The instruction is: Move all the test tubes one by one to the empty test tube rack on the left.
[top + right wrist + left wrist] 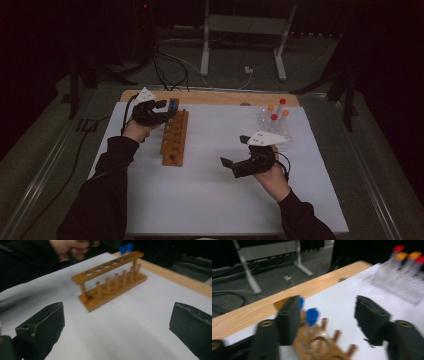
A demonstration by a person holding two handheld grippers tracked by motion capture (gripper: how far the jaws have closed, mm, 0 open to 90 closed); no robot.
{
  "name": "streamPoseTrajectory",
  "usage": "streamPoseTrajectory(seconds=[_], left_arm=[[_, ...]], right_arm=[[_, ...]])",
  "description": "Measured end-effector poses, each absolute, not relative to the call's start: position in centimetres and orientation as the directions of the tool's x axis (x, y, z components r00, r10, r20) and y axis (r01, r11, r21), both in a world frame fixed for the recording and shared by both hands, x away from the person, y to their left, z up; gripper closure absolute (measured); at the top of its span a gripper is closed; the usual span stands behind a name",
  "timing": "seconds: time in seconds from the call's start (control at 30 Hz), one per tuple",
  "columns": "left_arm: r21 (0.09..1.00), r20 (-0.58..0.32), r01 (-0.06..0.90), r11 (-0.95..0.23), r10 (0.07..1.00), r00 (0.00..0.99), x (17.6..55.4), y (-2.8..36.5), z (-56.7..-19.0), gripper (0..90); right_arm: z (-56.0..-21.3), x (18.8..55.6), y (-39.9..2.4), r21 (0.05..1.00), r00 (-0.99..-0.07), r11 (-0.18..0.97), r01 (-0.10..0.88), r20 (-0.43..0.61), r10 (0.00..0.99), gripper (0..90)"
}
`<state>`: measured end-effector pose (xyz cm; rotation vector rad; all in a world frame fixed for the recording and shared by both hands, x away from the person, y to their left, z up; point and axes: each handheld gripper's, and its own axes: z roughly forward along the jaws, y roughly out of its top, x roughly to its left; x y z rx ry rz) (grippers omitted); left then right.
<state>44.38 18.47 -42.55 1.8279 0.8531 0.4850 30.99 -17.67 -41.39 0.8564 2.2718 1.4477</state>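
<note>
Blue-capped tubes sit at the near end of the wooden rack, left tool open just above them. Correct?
Not quite. The blue-capped tubes stand at the far end of the wooden rack, by the table's back edge, as the high view shows. The rest holds: the left tool is open just above them, its jaws apart with a blue cap between them and untouched.

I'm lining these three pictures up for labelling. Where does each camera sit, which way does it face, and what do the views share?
High view: above the person's side, looking forward and down on the white table; both sleeves, hands, left gripper and right gripper show.
Left gripper view: rides the left gripper, facing the table's far edge over the wooden rack; its open jaws show.
Right gripper view: rides the right gripper, facing across the table at the rack; its open jaws and the other hand show.
Shared: rack and blue-capped tubes.
</note>
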Motion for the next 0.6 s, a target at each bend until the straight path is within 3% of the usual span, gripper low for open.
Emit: streamPoseTrajectory(seconds=[0.3,0.4,0.6], left_arm=[[0.934,-0.093,0.285,-0.216,0.622,0.777,39.5,18.5,-41.5,7.2],[0.939,-0.096,0.272,-0.213,0.595,0.798,38.2,18.3,-41.6,2.5],[0.941,-0.08,0.246,-0.232,0.554,0.829,36.2,17.5,-41.8,2.5]], right_arm=[[-39.1,32.6,-23.1,0.925,-0.646,0.234,0.299,0.016,0.763,0.4],[-38.9,33.1,-25.0,0.925,-0.599,0.218,0.312,0.014,0.801,0.4],[-39.5,34.4,-27.6,0.918,-0.523,0.203,0.341,0.006,0.852,0.5]])
